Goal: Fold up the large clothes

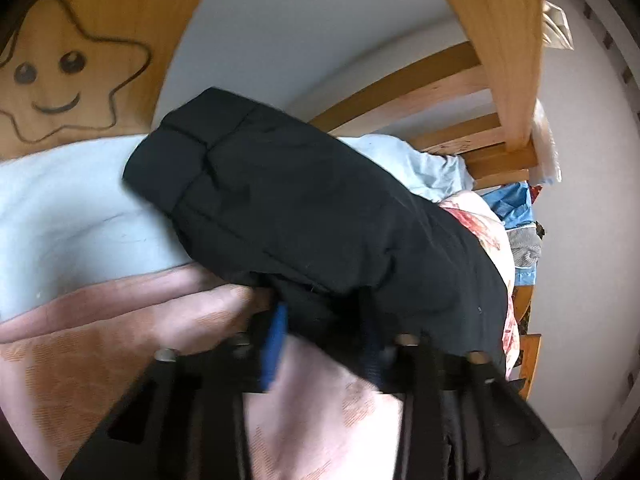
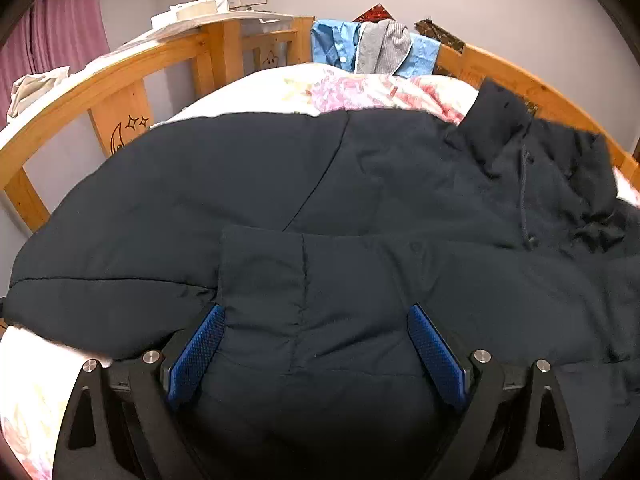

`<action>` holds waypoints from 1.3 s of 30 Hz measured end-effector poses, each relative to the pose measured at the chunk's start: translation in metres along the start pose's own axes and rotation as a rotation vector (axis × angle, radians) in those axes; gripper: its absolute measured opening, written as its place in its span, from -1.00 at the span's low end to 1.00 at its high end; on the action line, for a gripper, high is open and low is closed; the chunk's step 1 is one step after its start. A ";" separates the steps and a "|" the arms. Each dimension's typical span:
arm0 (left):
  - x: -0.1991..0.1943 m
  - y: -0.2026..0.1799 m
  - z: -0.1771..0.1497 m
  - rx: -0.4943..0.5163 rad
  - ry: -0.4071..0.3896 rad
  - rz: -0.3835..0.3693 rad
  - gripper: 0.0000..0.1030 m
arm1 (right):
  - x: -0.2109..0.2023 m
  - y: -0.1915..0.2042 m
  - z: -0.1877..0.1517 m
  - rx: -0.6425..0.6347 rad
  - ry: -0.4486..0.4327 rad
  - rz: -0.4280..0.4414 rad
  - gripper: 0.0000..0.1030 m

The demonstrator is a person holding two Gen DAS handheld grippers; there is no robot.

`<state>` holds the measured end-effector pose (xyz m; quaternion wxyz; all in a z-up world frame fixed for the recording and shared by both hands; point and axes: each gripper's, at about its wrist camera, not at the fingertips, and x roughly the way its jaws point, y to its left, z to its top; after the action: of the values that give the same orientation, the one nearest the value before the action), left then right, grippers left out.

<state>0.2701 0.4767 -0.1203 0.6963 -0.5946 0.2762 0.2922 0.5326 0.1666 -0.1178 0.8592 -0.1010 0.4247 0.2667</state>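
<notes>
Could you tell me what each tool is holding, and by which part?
Left tool pinches the dark jacket's edge; right tool is open, holding nothing.

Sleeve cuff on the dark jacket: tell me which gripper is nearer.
Right. The right gripper straddles the cuff with open jaws; the left gripper pinches the jacket elsewhere, outside the right wrist view.

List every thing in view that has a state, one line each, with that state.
Dark jacket: spread over the bed, one sleeve folded across the body.
Left tool: jaws close together on an edge of the jacket.
Right tool: open, pads on either side of the folded sleeve, not pressing it.
Blue shirt: draped over the bed rail.
Grey garment: draped over the same rail.
Pink curtain: drawn.
</notes>
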 end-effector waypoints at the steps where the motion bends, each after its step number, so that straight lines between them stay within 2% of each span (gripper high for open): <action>1: -0.001 -0.003 -0.002 0.021 -0.017 0.004 -0.71 | 0.002 0.002 -0.002 -0.017 -0.007 -0.011 0.84; 3: -0.004 -0.011 -0.006 0.071 -0.046 0.018 -0.87 | 0.003 0.005 -0.006 -0.032 -0.014 -0.017 0.87; 5: -0.014 -0.023 -0.015 0.139 -0.097 0.038 -0.91 | -0.003 -0.001 -0.006 -0.011 -0.035 0.008 0.87; 9: -0.031 -0.052 -0.031 0.297 -0.201 0.052 -0.94 | -0.025 -0.013 -0.004 0.039 -0.058 0.071 0.85; 15: -0.063 -0.112 -0.056 0.543 -0.361 0.027 -0.96 | -0.059 -0.025 -0.001 0.039 -0.066 0.118 0.85; 19: -0.083 -0.184 -0.080 0.736 -0.427 -0.063 -0.96 | -0.088 -0.048 0.000 0.044 -0.117 0.123 0.85; 23: -0.099 -0.262 -0.135 0.940 -0.418 -0.222 -0.97 | -0.118 -0.092 -0.007 0.097 -0.146 0.098 0.85; 26: -0.104 -0.308 -0.201 1.140 -0.350 -0.343 -0.97 | -0.141 -0.135 -0.020 0.131 -0.169 0.029 0.85; 28: -0.102 -0.328 -0.256 1.294 -0.268 -0.417 -0.97 | -0.154 -0.165 -0.032 0.159 -0.180 -0.022 0.85; 31: -0.085 -0.337 -0.327 1.466 -0.125 -0.461 -0.97 | -0.169 -0.209 -0.051 0.204 -0.194 -0.101 0.85; 35: -0.048 -0.320 -0.400 1.619 0.086 -0.471 -0.95 | -0.176 -0.260 -0.079 0.286 -0.166 -0.158 0.85; 39: 0.003 -0.288 -0.443 1.660 0.281 -0.400 -0.85 | -0.167 -0.298 -0.109 0.392 -0.111 -0.154 0.85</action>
<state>0.4680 0.0035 0.0073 0.9030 0.0383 0.3739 -0.2082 0.5383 -0.1887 -0.0698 0.9022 0.0507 0.4117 0.1179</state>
